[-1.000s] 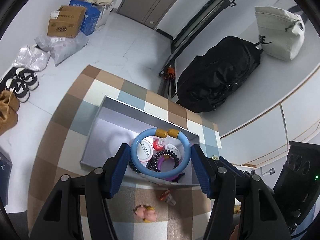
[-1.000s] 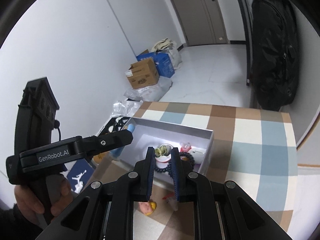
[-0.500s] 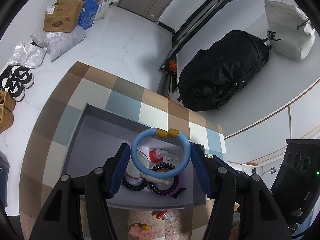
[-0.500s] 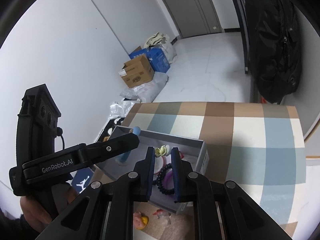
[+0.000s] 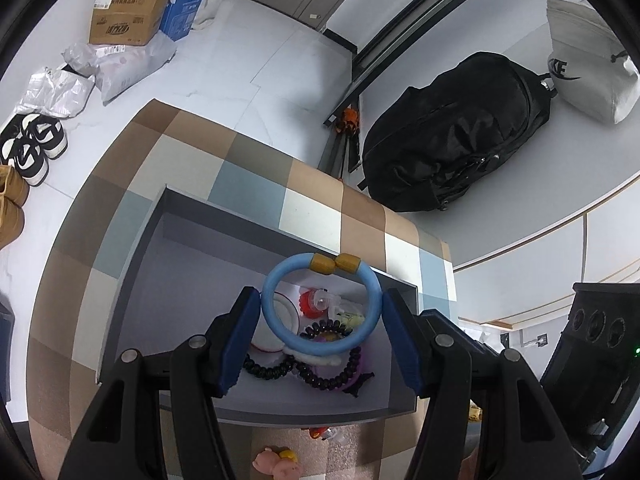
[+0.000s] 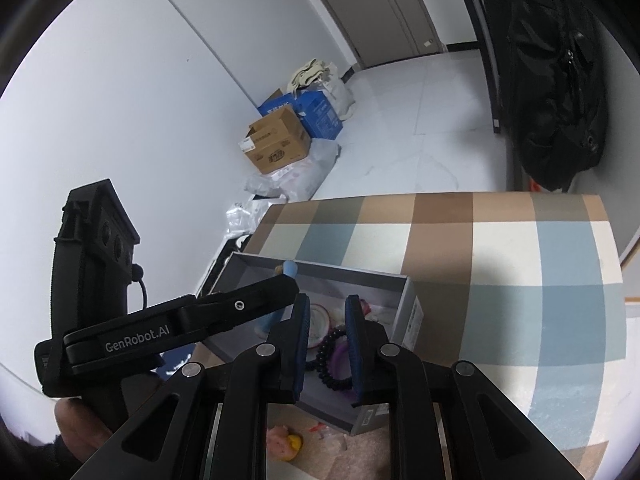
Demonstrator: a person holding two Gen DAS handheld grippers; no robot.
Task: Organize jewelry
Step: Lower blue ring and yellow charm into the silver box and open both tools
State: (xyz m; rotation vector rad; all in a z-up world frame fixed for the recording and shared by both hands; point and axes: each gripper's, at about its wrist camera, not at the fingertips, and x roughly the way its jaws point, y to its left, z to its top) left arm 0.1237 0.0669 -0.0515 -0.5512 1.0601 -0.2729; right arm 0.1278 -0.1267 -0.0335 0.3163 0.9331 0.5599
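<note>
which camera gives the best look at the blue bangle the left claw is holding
The left wrist view. There the blue bangle shows as a full ring with its two gold beads, pinched between the left claw fingers above the grey box. In the right wrist view only its upper part pokes out above the left claw's arm.

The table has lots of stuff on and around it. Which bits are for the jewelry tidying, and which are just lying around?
For the job: blue bangle in the left tongs, grey box, black bead bracelet.

Just lying around: black backpack, cardboard box, sneakers.
</note>
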